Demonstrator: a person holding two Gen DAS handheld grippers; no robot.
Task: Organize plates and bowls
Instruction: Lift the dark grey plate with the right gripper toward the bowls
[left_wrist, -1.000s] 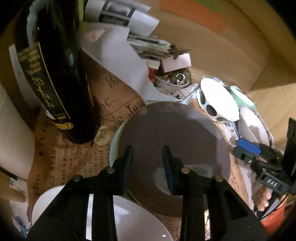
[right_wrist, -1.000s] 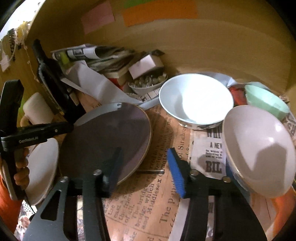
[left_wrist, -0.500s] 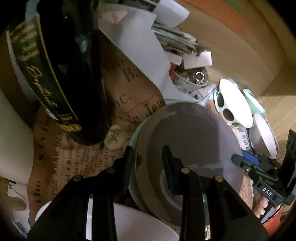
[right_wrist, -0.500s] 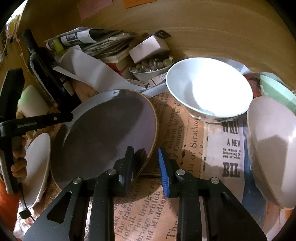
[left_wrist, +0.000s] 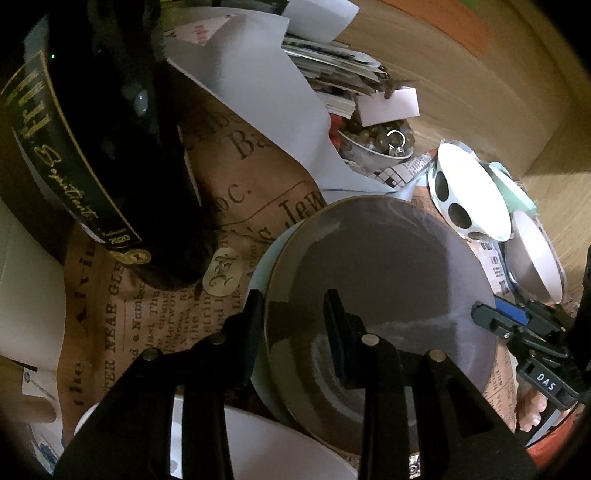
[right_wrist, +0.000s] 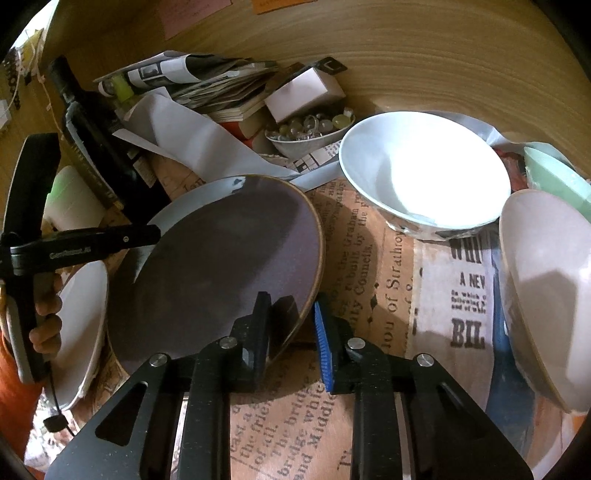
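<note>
A brown-grey plate (left_wrist: 388, 280) lies on a pale blue plate (left_wrist: 264, 254) on the newsprint cloth; both are raised at an angle. My left gripper (left_wrist: 293, 325) is shut on their left rims. My right gripper (right_wrist: 290, 325) straddles the brown plate's right rim (right_wrist: 221, 258), jaws narrowly apart, one finger above and the blue pad beside it. A white bowl (right_wrist: 424, 173) with black dots outside (left_wrist: 469, 192), a pinkish bowl (right_wrist: 543, 280) and a mint bowl (right_wrist: 554, 177) stand to the right. A white plate (right_wrist: 81, 325) lies at the left.
A dark wine bottle (left_wrist: 96, 140) stands close left of the plates. A small bowl of beads (right_wrist: 310, 129), a white box (right_wrist: 306, 92), stacked newspapers (right_wrist: 207, 81) and white paper (left_wrist: 258, 96) crowd the back, before the wooden wall (right_wrist: 406, 48).
My right gripper closed in from wide open and moved onto the brown plate's right rim. The plates tilted up, and my left gripper shifted nearer the bottle.
</note>
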